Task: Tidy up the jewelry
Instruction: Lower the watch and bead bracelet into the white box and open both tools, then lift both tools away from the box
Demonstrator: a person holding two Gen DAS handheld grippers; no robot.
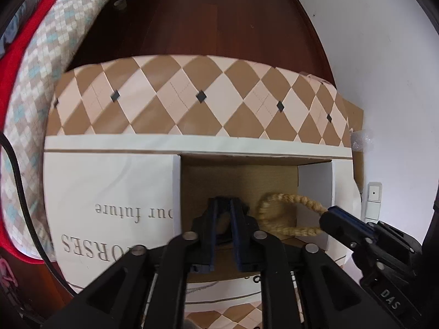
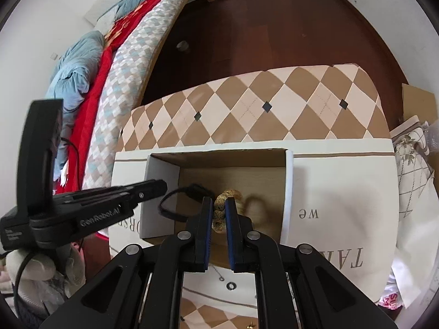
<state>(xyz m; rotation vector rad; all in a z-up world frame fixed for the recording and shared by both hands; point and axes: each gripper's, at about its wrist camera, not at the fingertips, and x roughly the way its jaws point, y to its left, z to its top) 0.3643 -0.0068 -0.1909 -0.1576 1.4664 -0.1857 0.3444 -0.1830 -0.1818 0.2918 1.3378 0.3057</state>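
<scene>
A white cardboard box with a brown inside sits open-topped in a white cloth-covered surface. My right gripper is shut on a tan twisted bead bracelet and holds it over the box; in the left wrist view the bracelet hangs as a loop from the right gripper's tip. My left gripper is nearly shut inside the box on a thin black cord, which loops from its tip in the right wrist view.
A checked tan and pink cushion lies behind the box. A bed with a red and checked quilt stands at the left. Dark wood floor lies beyond. A small ring lies on the cloth in front.
</scene>
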